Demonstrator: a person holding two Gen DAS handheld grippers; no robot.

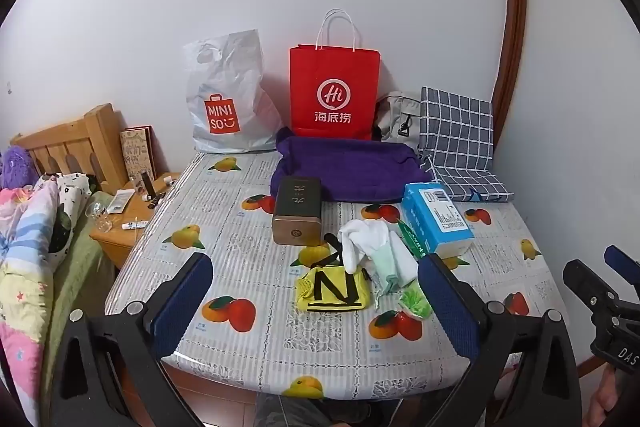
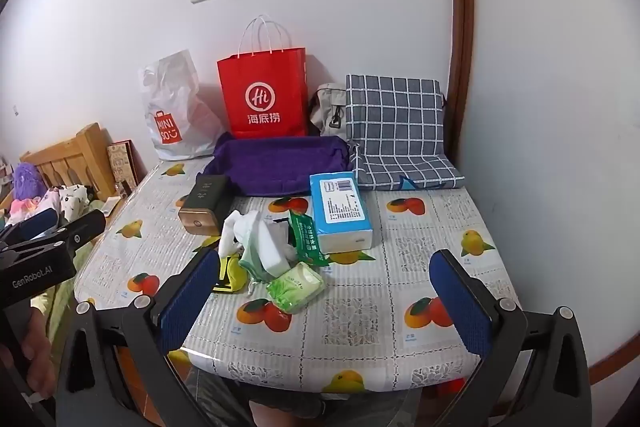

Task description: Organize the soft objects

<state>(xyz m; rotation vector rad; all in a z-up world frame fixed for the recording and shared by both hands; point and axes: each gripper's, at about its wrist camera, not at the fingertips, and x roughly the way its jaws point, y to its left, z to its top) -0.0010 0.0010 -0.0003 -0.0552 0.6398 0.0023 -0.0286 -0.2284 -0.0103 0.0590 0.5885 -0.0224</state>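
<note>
A heap of small soft things lies mid-table: a yellow pouch [image 1: 330,289] marked N, white cloth [image 1: 368,247], a pale green cloth [image 1: 384,267] and a green tissue pack [image 1: 416,303]. Behind them stands a purple fabric basket [image 1: 348,167]. My left gripper [image 1: 316,263] hovers open over the table's near edge, the heap lying beyond its blue pads. The right gripper [image 2: 325,257] is open too, with nothing between its fingers. Ahead of it lie the tissue pack [image 2: 296,287], white cloth [image 2: 236,231] and the partly hidden yellow pouch [image 2: 234,273].
A blue tissue box [image 1: 436,217], a green wipes packet [image 2: 306,235] and a dark tin [image 1: 298,211] flank the heap. A red paper bag [image 1: 334,91], a white plastic bag [image 1: 226,99], a grey bag [image 1: 394,115] and a checked cushion [image 1: 456,139] line the wall. A bed [image 1: 36,239] stands at left.
</note>
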